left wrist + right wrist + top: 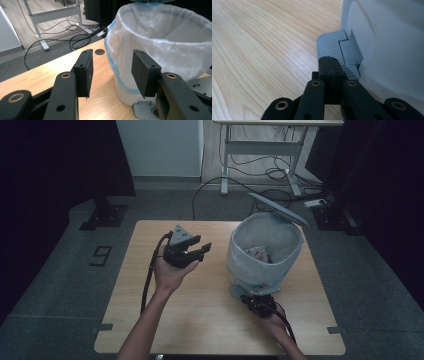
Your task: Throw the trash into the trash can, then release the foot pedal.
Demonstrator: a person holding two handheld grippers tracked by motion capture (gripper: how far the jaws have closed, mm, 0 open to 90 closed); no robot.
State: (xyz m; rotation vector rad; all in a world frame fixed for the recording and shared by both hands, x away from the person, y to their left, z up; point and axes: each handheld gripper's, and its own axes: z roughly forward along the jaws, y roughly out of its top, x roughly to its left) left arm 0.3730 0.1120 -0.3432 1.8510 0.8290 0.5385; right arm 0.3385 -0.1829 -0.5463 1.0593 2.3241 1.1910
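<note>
A small white pedal bin [265, 252] lined with a clear plastic bag stands on the right half of the wooden table [200, 320], its lid [278, 209] raised behind it. Some rubbish [258, 253] lies inside. My left gripper [197, 251] is held above the table to the left of the bin, open and empty, its jaws pointing at the bin [162, 45]. My right gripper [256, 301] is shut with nothing between its jaws, and its tip [329, 65] rests down on the grey ribbed foot pedal [332, 46] at the bin's base.
Beyond the table stand a white cabinet [160, 147] and a desk frame [260, 150] with loose cables [250, 175] on the floor. Dark curtains hang at both sides. A round hole [99, 51] sits in the tabletop near the bin.
</note>
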